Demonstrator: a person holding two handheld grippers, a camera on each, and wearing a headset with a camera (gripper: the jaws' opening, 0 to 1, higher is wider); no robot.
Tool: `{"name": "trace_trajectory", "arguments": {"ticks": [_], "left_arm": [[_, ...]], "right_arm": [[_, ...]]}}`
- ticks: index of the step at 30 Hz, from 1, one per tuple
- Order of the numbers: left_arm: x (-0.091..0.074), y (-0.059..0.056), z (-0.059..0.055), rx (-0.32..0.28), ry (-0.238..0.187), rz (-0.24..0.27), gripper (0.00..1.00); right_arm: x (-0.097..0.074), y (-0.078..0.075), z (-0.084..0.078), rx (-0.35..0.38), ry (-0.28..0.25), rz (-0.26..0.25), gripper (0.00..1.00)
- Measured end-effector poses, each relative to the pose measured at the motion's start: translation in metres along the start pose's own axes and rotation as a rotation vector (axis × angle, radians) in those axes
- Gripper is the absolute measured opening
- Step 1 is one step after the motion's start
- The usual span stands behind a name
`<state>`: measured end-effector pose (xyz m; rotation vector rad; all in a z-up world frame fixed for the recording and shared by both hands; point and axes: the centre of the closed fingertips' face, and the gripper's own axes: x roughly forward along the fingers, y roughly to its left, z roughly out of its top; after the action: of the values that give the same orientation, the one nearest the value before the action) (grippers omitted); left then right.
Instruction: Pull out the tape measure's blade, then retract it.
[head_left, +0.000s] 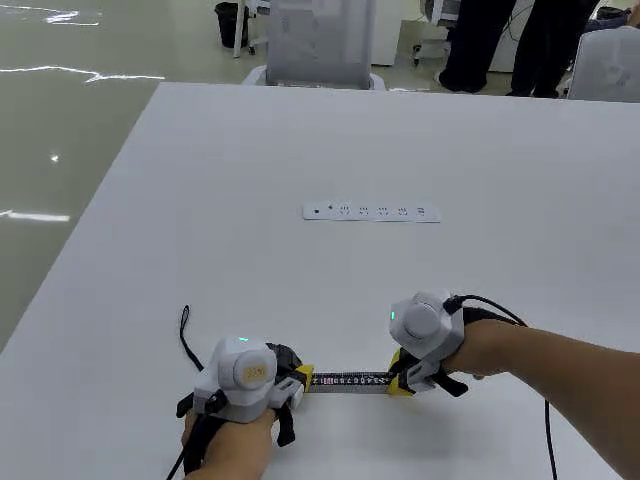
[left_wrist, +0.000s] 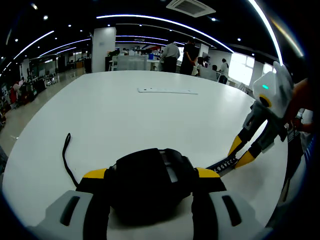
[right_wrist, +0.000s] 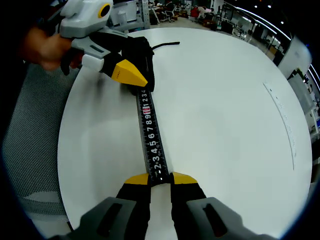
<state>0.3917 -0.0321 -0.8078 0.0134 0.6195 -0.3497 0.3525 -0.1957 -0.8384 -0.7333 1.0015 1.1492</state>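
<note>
- The white desk (head_left: 420, 140) carried the work at its near edge. A flat white power strip (head_left: 371, 212) lay well apart, toward the middle.
- The left tool (left_wrist: 151, 172) sat at the near left. Its yellow-tipped jaws were spread wide and pressed against either side of the tape measure (left_wrist: 147, 192), a black case resting on the desk.
- The right tool (right_wrist: 161, 178) sat to the case's right. Its jaws were brought nearly together and pinched the free end of the blade (right_wrist: 149, 127).
- The blade ran flat along the desk between the two tools, numbered face up, with a short length drawn out of the case.
- A thin black strap (head_left: 185, 335) trailed from the case toward the far left.
- Progress, as I judged it: the pull-out was under way but only partly done (how far it should go, the pictures could not settle). The whole retraction was left to do, with the blade's end let back to the case while the left tool held the case steady.
</note>
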Motion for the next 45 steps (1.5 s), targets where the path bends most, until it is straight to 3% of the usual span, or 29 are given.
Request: {"name": "trace_trajectory", "arguments": {"ticks": [45], "left_arm": [[0.0, -0.001, -0.001, -0.004, 0.006, -0.006, 0.64]], "right_arm": [[0.01, 0.005, 0.022, -0.018, 0.001, 0.013, 0.14]]}}
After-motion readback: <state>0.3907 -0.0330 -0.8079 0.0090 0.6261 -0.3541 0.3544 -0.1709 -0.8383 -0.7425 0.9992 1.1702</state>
